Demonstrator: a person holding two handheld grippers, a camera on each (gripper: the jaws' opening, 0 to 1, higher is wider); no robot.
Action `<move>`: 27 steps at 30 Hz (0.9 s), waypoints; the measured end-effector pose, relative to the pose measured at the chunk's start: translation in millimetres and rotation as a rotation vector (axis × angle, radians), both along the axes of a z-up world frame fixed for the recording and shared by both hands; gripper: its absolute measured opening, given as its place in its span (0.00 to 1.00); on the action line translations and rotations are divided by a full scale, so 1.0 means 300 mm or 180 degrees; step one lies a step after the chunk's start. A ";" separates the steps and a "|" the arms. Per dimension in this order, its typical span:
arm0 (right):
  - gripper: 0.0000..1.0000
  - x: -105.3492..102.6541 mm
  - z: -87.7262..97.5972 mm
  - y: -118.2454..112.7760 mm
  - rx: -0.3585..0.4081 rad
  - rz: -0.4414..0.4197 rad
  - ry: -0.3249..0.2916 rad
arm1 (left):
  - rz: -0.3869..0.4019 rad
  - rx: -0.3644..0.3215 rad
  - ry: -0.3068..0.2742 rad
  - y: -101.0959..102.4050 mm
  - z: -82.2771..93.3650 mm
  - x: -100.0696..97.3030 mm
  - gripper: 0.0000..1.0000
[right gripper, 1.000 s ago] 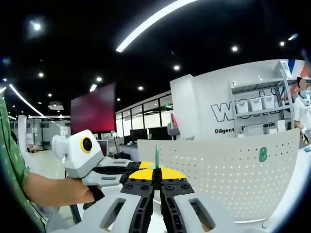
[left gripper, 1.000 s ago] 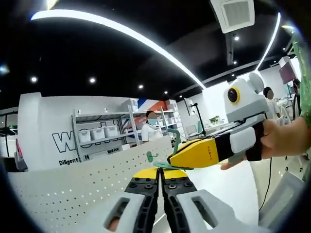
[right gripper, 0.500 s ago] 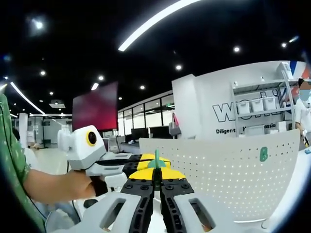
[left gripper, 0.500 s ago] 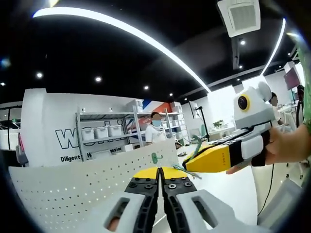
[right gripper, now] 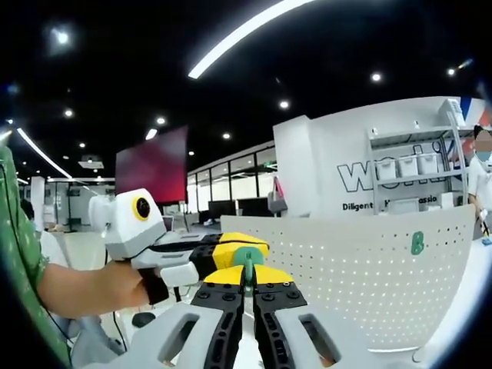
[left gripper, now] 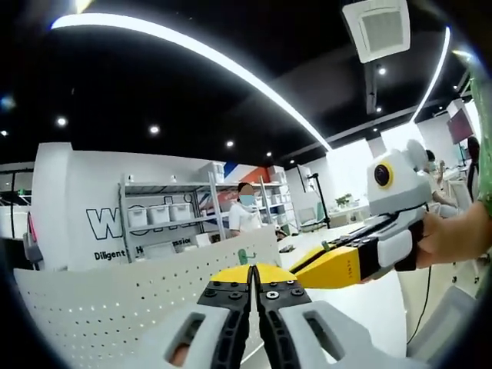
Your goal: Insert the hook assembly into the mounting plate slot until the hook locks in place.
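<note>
Nearest in my right gripper view, the right gripper has its jaws pressed together on the green hook assembly, whose stem rises between the tips; its lower part is hidden by them. Just beyond, the left gripper reaches in from a hand, its yellow tip touching the hook's top. In my left gripper view, that gripper's jaws meet with no gap; whether they pinch anything I cannot tell. Behind stands the white perforated mounting plate, another green hook on it. Far wall lettering is cut off: "Diligent".
</note>
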State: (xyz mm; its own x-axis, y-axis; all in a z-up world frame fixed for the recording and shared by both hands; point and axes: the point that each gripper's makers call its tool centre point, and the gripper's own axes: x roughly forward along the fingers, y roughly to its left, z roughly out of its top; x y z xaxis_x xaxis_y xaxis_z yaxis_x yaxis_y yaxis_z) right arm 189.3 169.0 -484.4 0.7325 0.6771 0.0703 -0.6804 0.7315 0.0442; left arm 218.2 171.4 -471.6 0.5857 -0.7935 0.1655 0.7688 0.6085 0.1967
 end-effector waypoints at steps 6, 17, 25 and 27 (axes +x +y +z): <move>0.01 0.005 0.006 -0.010 0.0033 -0.0027 -0.0006 | 0.0020 0.0015 0.0043 0.003 -0.014 0.010 0.02; 0.01 0.018 0.001 -0.038 0.0034 -0.0112 0.0006 | 0.0050 0.0050 0.0133 0.025 -0.045 0.010 0.02; 0.01 0.023 0.006 -0.046 0.0035 -0.0149 -0.0007 | -0.0080 0.0014 0.0262 0.024 -0.054 -0.011 0.15; 0.01 0.025 0.006 -0.050 0.0034 -0.0158 -0.0007 | -0.0155 0.0034 0.0301 0.019 -0.061 -0.021 0.19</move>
